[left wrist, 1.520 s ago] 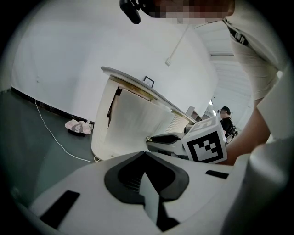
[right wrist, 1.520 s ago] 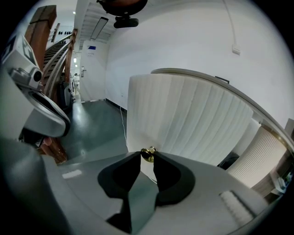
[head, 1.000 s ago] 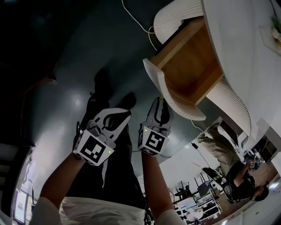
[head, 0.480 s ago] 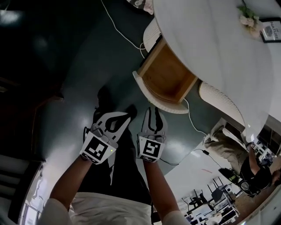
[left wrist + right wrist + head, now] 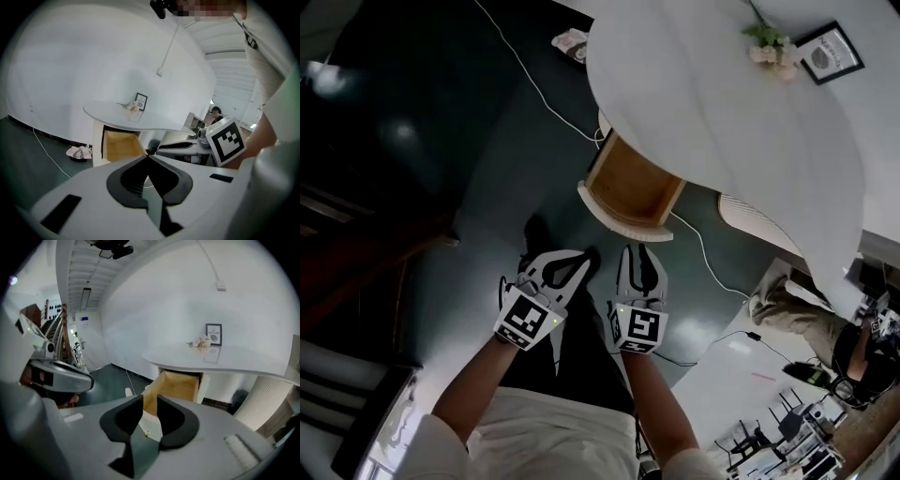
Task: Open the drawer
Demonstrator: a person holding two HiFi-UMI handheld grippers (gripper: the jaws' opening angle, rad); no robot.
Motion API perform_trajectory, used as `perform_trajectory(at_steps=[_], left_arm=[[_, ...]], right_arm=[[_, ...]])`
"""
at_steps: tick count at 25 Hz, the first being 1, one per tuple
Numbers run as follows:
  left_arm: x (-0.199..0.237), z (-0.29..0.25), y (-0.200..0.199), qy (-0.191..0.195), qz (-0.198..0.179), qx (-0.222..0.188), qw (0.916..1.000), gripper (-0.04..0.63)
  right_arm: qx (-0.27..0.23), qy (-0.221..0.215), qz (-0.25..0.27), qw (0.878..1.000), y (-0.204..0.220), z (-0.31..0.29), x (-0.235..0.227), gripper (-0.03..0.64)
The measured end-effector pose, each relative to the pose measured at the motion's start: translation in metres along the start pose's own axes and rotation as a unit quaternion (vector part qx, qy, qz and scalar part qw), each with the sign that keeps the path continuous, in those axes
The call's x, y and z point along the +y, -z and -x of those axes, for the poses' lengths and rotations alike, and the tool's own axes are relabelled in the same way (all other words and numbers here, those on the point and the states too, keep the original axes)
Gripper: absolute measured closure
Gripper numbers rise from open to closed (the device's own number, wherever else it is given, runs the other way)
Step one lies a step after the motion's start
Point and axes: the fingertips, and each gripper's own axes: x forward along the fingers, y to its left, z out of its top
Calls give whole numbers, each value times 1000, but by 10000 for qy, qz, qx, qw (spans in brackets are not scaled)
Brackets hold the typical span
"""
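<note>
Drawer (image 5: 630, 190) open, rear hidden under tabletop (image 5: 712, 103); left claw (image 5: 579, 261) together, right claw (image 5: 638, 255) apart, empty.

Office-like room, white curved desk (image 5: 722, 112), framed picture (image 5: 831, 52), office chairs (image 5: 757, 438) beyond

- The rear of the drawer (image 5: 630, 187) is hidden under the top of the white table (image 5: 722, 122).
- The print in the framed picture (image 5: 831, 52) is too small to read.
- A pale bundle (image 5: 572, 41) on the floor (image 5: 487, 187) is too small to identify.
- A person (image 5: 861, 356) is cut off by the right edge.
</note>
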Motion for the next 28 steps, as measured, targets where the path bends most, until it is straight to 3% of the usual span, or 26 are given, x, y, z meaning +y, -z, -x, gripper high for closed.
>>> perform_trajectory(at_steps=[4, 18, 28], left_arm=[[-14, 12, -34, -72, -58, -44, 9999, 588], [-45, 69, -175, -216, -160, -526, 9983, 588], [-58, 113, -247, -193, -329, -761, 9964, 588]], right_arm=[[-149, -139, -145, 9997, -45, 27, -1, 514], [-995, -448, 648, 9919, -214, 106, 3, 514], [-1488, -279, 782, 9854, -302, 148, -7, 514]])
